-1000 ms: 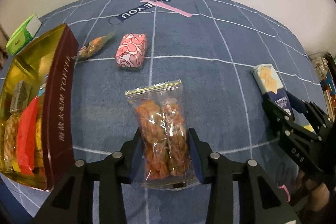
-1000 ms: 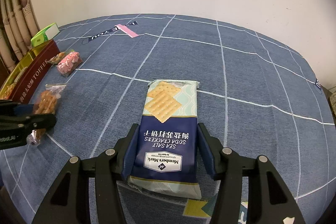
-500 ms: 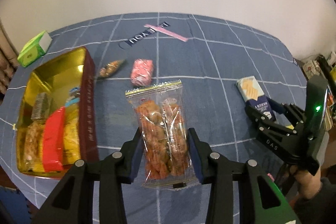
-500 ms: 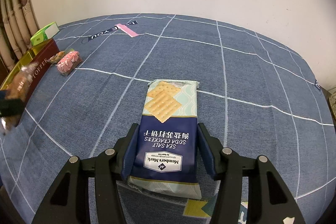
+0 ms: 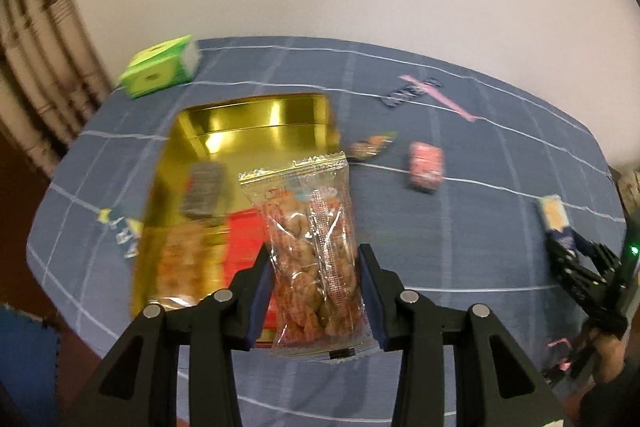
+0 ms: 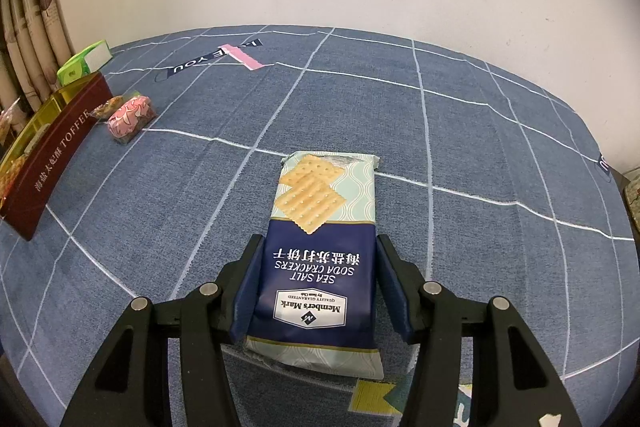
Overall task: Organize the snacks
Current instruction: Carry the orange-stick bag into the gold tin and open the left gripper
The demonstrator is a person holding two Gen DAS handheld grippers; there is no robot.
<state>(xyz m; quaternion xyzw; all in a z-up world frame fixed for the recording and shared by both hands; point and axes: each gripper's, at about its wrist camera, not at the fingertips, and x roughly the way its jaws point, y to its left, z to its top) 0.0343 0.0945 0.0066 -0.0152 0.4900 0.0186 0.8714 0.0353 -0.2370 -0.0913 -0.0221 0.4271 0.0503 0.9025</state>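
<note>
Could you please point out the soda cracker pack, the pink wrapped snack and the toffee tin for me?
Soda cracker pack (image 6: pixel 320 259), right wrist view: dark blue lower panel.
Pink wrapped snack (image 6: pixel 130 115), right wrist view: middle of its patterned top.
Toffee tin (image 6: pixel 60 155), right wrist view: maroon lettered side wall.

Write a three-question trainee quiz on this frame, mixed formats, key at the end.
1. True or false: the left gripper is empty.
2. Which snack sits between the right gripper fingers? A) pink wrapped snack B) soda cracker pack C) green box
3. Fill in: behind the clear snack bag in the left wrist view lies the open gold ____, already holding several snacks.

Key: 1 false, it is shut on the clear snack bag. 2 B; the pack rests on the blue tablecloth. 3 tin.
</note>
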